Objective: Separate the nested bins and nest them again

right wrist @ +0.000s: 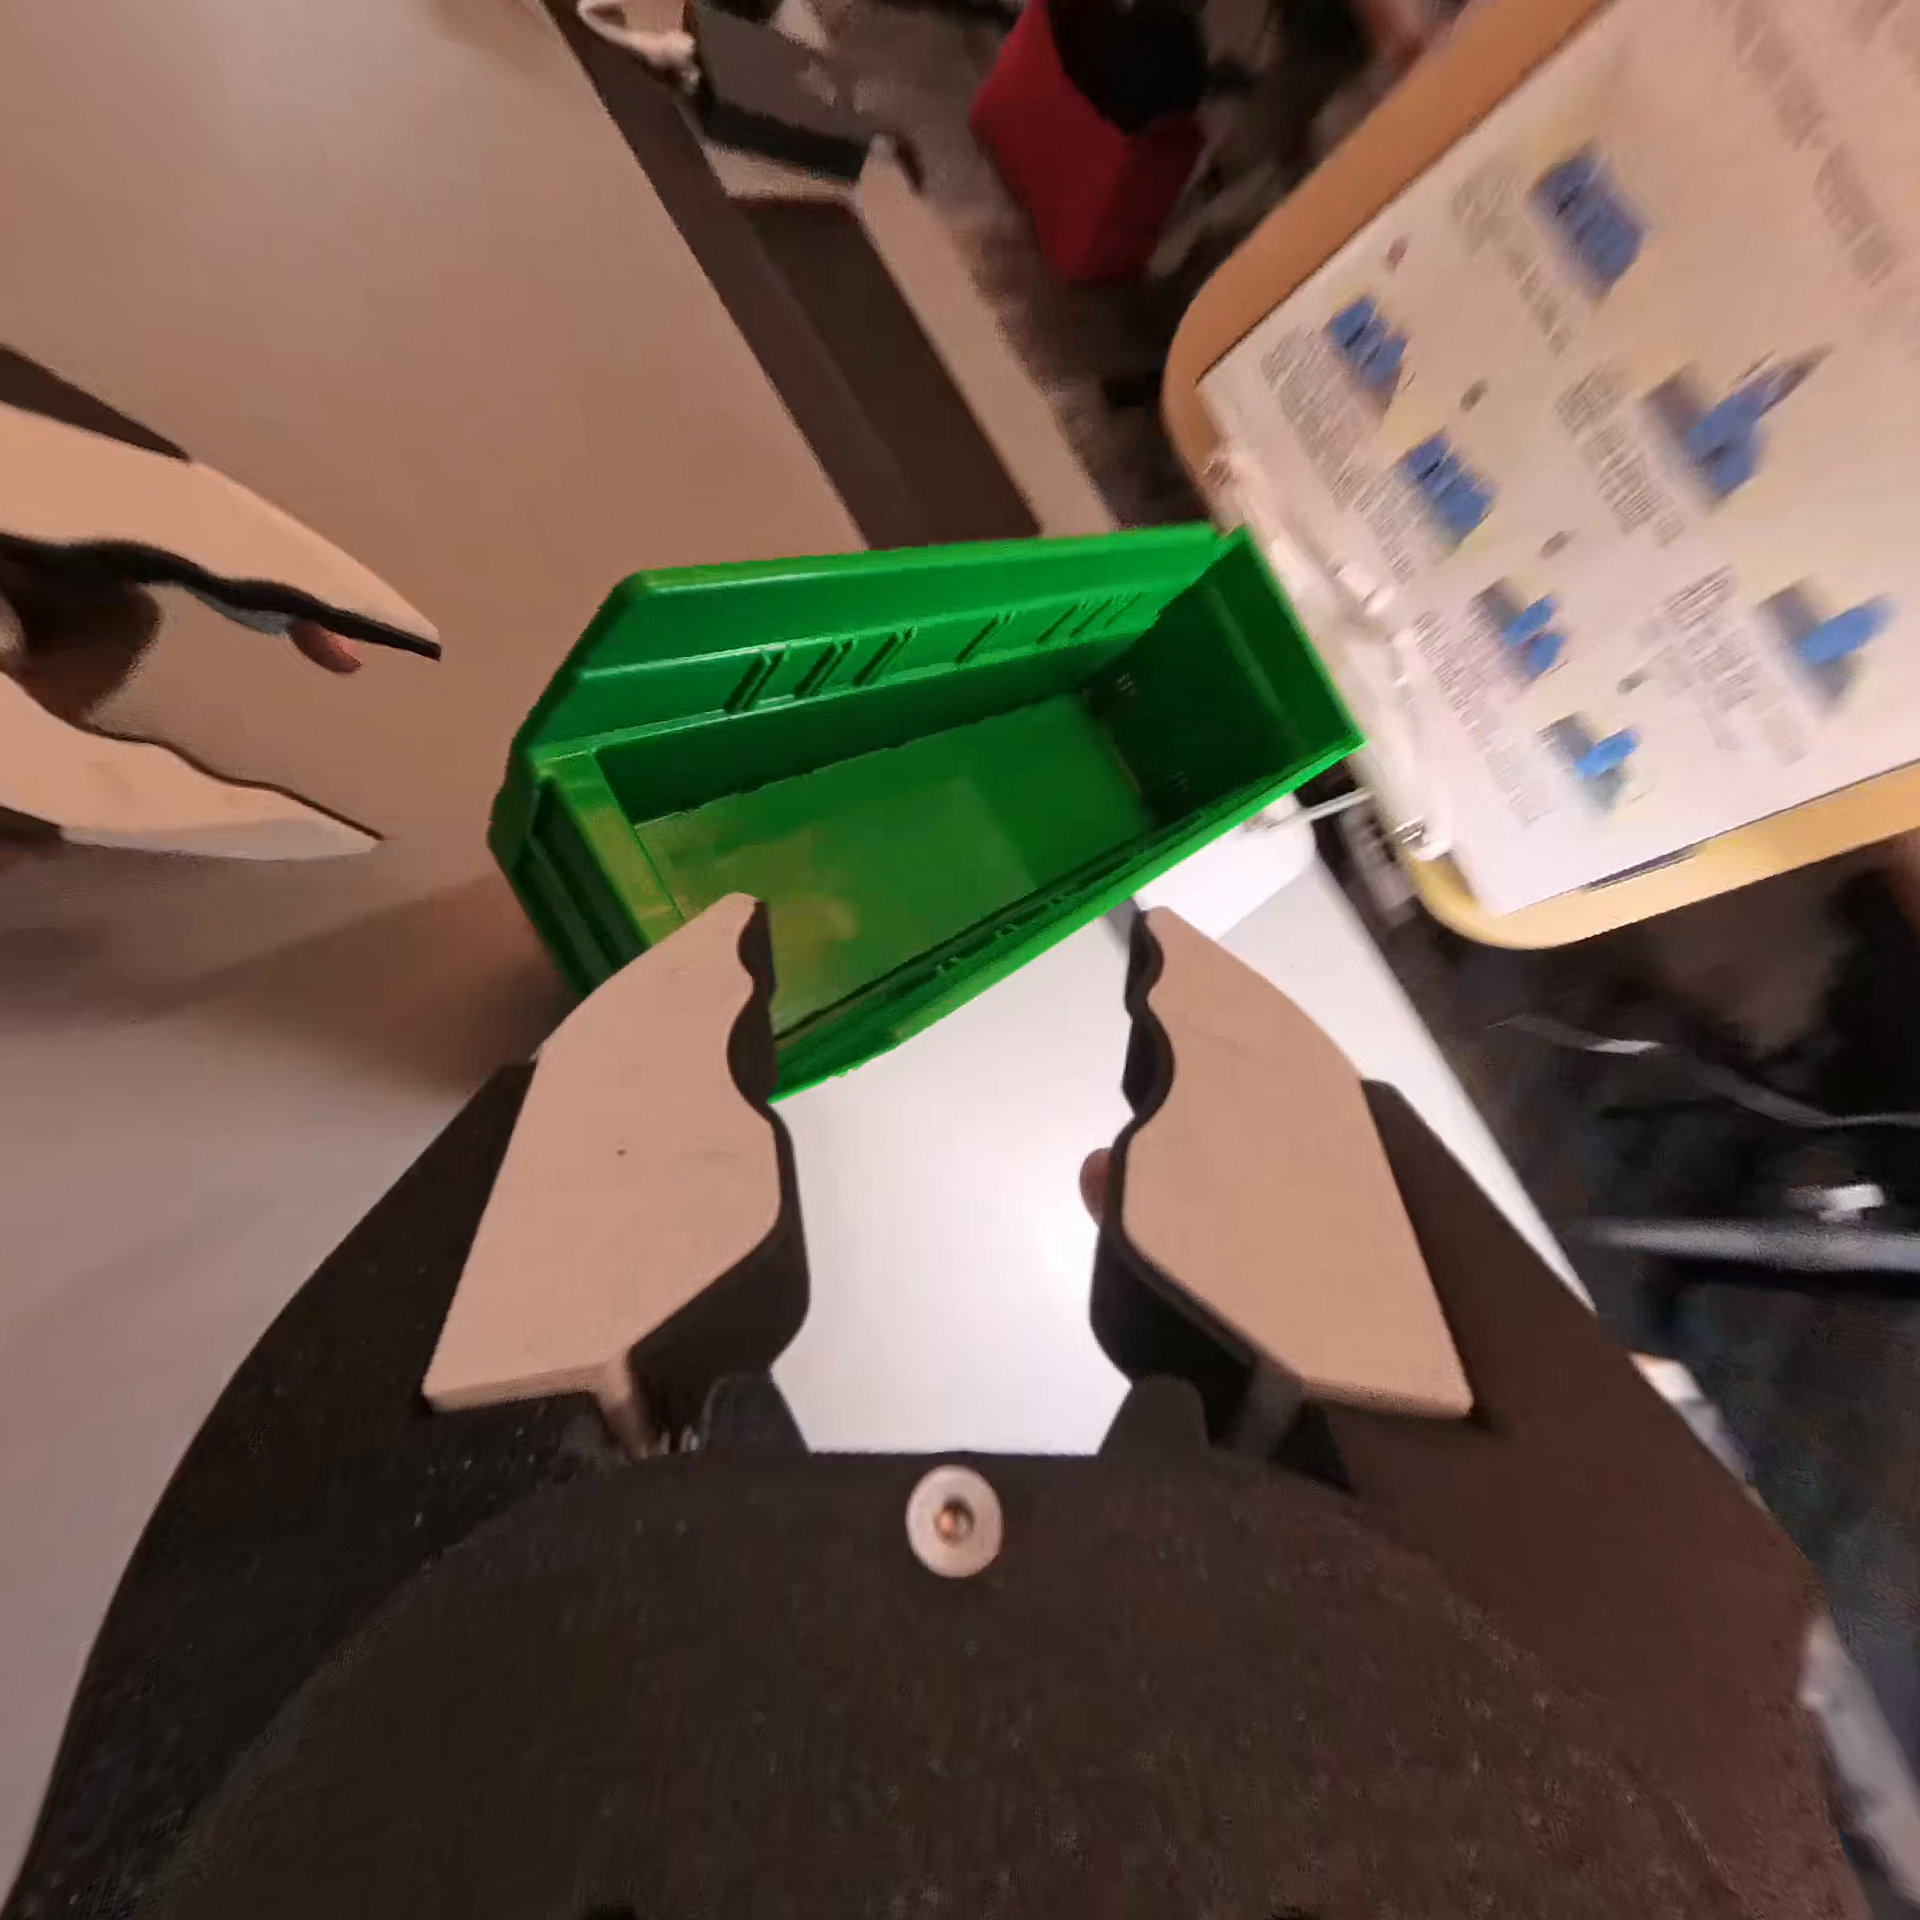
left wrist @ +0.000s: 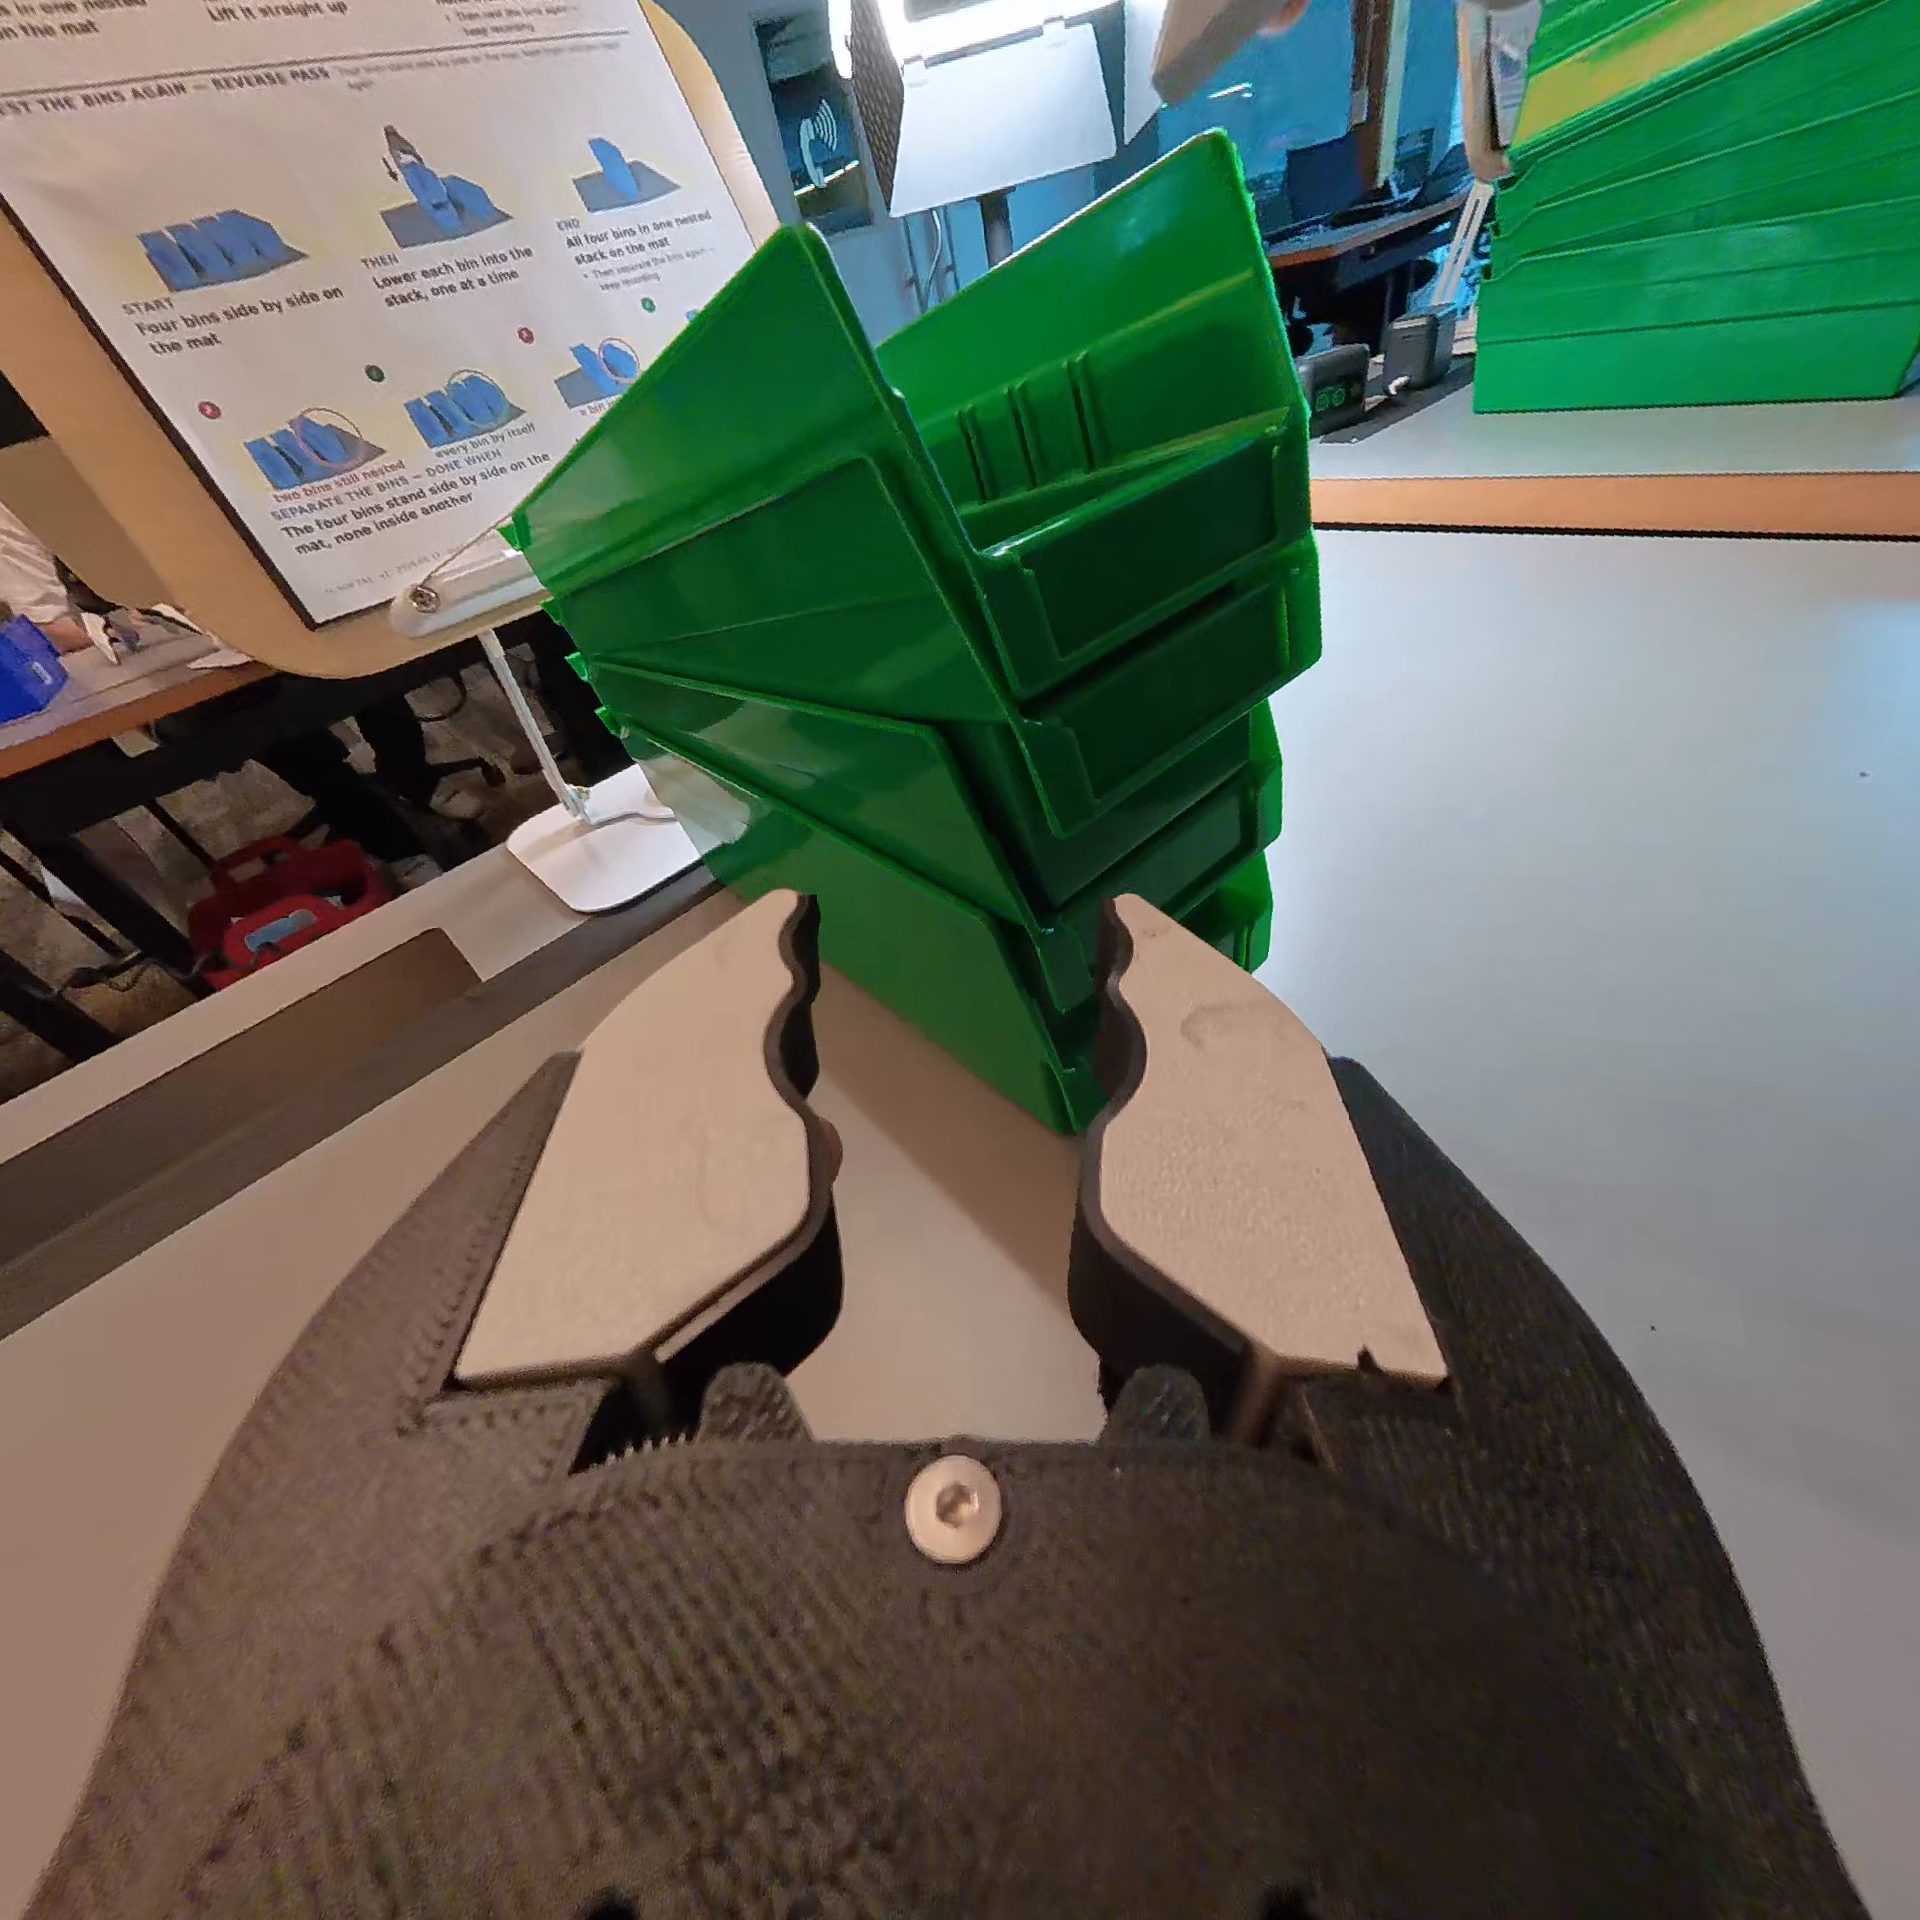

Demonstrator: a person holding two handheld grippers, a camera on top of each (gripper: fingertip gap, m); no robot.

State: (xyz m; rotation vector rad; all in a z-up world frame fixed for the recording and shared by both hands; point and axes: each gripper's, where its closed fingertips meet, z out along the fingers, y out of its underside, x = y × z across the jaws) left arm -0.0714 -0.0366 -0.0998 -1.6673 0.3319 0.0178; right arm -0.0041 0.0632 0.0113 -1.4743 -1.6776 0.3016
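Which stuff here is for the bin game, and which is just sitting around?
For the job: the stack of green bins, left gripper, right gripper.

Just lying about: instruction poster, second pile of green bins, red bag.

The bins (left wrist: 894,644) look like hard moulded plastic, green and glossy, with light sheen along their smooth walls and ribbed ridges near the rims; seen from above, the top bin's (right wrist: 914,790) floor shines in patches. The left gripper (left wrist: 951,1013) has a black body of rough, layered, matt plastic, grey matt finger (left wrist: 686,1153) plates with a fine grainy texture, and a bright metal screw (left wrist: 953,1509). The right gripper (right wrist: 945,1023) is of the same matt black and grey make. The table (left wrist: 1610,883) is smooth, pale and faintly reflective. The poster (left wrist: 343,281) looks like matt printed paper on a tan board (left wrist: 99,457)
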